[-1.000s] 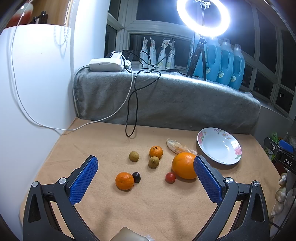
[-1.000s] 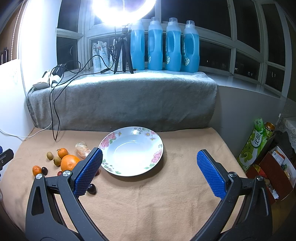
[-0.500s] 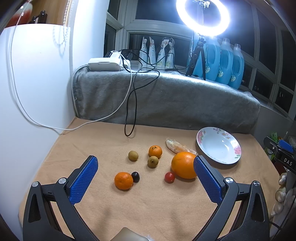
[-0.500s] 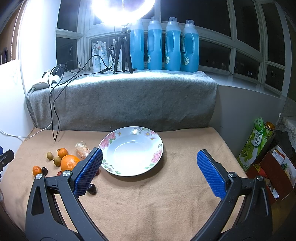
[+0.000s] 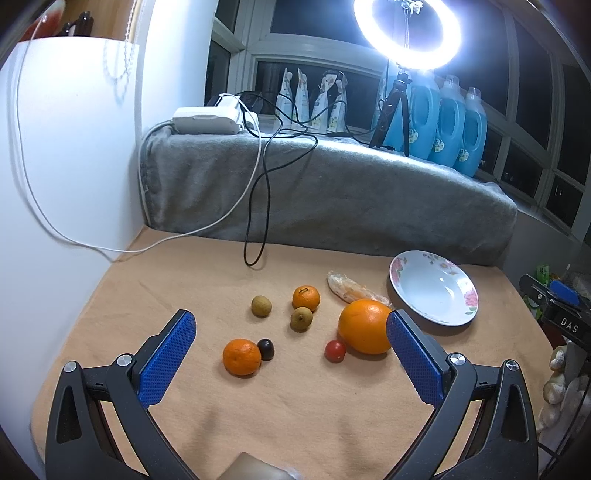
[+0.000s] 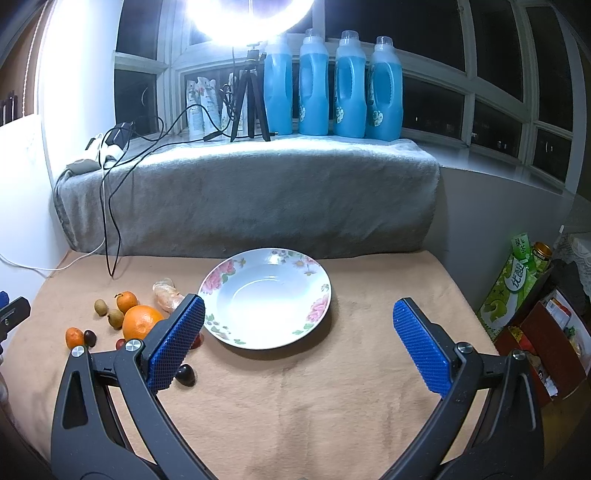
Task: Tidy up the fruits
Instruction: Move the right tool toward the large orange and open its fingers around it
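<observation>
Fruit lies in a little bunch on the tan worktop [image 5: 184, 280], toward its left side. The big orange [image 5: 364, 326] sits closest to the flowered plate [image 5: 469, 299], with a small red fruit [image 5: 335, 350] touching or almost touching its near side. A small orange [image 5: 242, 357] rests nearer the front edge, and a dark round fruit [image 5: 266, 349] touches it. Farther back are another small orange [image 5: 306, 298] and two little brown fruits [image 5: 261, 306] [image 5: 301, 319]. A peeled piece in clear wrap [image 5: 351, 290] lies between the fruit and the plate.

The plate sits near the middle of the worktop, close to the back edge, and has nothing in it. In the right wrist view, one more dark fruit [image 6: 184, 374] lies alone near the front, just beside the gripper's left finger.

The left gripper [image 5: 290, 356] hangs over the front of the worktop with its blue pads spread wide and nothing between them. The right gripper [image 6: 299, 343] is also spread wide and holds nothing, and it points at the plate.

A gray blanket [image 6: 258, 195] covers the ledge behind the worktop. Blue bottles [image 6: 347, 85] and a bright ring light [image 5: 406, 33] stand on it.
</observation>
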Available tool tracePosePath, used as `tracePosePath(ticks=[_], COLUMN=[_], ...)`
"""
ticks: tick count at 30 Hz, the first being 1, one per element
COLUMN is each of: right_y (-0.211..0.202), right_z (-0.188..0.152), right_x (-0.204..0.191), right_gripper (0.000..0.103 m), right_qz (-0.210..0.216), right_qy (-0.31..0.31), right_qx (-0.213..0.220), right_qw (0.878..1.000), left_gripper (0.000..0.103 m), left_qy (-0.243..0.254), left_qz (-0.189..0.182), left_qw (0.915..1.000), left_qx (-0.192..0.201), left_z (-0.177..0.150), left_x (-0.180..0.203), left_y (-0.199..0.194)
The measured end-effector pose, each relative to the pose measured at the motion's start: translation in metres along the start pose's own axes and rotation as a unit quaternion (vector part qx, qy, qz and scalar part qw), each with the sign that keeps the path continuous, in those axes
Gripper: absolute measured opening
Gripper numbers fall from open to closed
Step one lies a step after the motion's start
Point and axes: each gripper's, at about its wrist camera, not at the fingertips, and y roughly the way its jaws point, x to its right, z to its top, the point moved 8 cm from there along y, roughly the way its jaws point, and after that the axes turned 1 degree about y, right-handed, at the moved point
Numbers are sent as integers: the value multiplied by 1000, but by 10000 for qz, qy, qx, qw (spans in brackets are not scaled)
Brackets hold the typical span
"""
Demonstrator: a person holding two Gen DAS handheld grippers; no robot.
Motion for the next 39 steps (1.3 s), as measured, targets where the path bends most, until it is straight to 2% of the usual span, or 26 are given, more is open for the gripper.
tracePosePath(ticks=[6, 15, 18, 23, 26, 29, 32, 35, 38, 39], right_y=[7, 27, 39, 59, 68, 77, 83, 89, 98, 101], right_z=[0, -5, -9, -19, -24, -28, -28, -26, -25, -25], right_x=[-7, -30, -44, -70, -82, -92, -101, -111, -120, -123], right_gripper=[103, 103, 103, 103, 103, 103, 103, 97, 90, 87], right_qz=[168, 816, 1209, 1888, 2150, 2376, 2571, 2760, 2900, 2947], right_qy=[-65, -100, -104, -22, 66, 155, 172, 124, 132, 131], right_qx=[-103, -460, -722, -1271, -1504, -1727, -1872, -2019, -2237, -2301], right_qw=[9998, 9956, 9900, 9738, 9650, 9558, 9479, 9396, 9304, 9274], left_gripper=[103, 103, 102, 101, 90, 85, 69, 66, 54, 54], left_qy=[-141, -646, -742, -632, -662, -662, -636, -654, -630, -620], left_qz=[-167, -724, -829, -995, -1121, -1222, -1318, -1369, -1407, -1432], left_qw=[9994, 9923, 9892, 9861, 9822, 9789, 9760, 9737, 9723, 9718], left_qx=[-263, -773, -950, -1172, -1355, -1496, -1615, -1699, -1755, -1770], left_z=[-7, -26, -31, -35, -38, -42, -46, -49, -50, -50], left_x=[-6, -9, -7, 4, 11, 17, 23, 26, 28, 30], left_y=[14, 41, 52, 66, 75, 82, 88, 95, 98, 99])
